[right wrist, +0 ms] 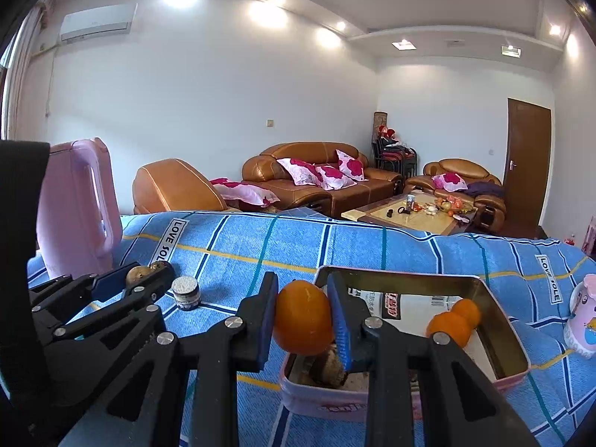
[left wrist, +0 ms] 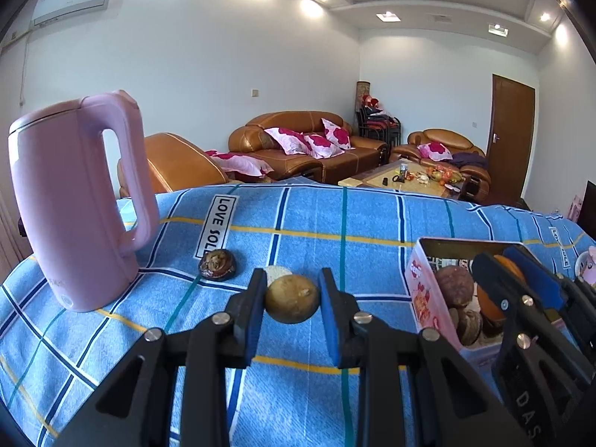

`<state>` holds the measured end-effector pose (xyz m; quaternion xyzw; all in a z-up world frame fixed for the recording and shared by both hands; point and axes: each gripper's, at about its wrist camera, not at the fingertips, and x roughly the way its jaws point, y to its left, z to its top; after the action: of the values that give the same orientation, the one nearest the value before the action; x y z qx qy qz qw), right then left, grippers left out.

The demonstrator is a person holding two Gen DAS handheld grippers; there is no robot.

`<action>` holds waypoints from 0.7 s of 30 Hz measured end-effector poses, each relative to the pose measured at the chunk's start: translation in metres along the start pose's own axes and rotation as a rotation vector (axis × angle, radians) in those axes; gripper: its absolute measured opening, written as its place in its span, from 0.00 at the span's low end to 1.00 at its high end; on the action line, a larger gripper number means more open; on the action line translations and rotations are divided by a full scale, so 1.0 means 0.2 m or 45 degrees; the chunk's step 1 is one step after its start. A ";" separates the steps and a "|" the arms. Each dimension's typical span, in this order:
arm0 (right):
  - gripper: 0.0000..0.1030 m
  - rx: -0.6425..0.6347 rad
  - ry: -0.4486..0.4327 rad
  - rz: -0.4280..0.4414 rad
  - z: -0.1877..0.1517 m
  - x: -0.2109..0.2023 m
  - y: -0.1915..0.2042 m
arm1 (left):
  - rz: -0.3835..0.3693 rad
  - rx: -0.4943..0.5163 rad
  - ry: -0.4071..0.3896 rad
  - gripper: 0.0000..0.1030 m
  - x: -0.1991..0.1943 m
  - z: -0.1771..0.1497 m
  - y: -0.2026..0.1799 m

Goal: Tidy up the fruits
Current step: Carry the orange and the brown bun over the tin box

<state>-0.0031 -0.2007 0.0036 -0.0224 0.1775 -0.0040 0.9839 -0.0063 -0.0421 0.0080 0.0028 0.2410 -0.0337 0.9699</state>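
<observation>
The left gripper is pinching a brownish-yellow round fruit between its blue pads, lifted clear of the checked blue cloth. Off to its right, the right gripper pinches an orange fruit right over the near-left corner of the pink tin — the fruit hangs above the rim rather than well inside it.

In the tin, below and beyond the right gripper's fingers, lie a brown fruit and two more orange ones. Ahead and to the left of the left gripper, a dark wrinkled fruit sits loose on the cloth, with a small capped jar close by it and a pink kettle farther left.

The likely trouble is at that corner: if the orange is let go there, it may strike the rim and roll off across the cloth. Both fruits are round and smooth, so a loose pinch could let either slip — and with the two grippers this close, carrying the left one across to the tin could knock them together.
</observation>
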 end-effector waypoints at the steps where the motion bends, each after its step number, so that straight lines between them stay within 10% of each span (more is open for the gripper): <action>1: 0.29 0.000 0.004 -0.001 0.00 -0.01 -0.01 | 0.000 0.006 -0.002 0.29 0.00 0.00 -0.01; 21: 0.29 0.010 0.021 -0.057 -0.05 -0.13 -0.28 | -0.075 0.102 0.025 0.29 -0.09 -0.06 -0.25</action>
<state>-0.0304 -0.2563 0.0067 -0.0224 0.1852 -0.0269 0.9821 -0.0313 -0.0906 0.0054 0.0349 0.2489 -0.0719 0.9652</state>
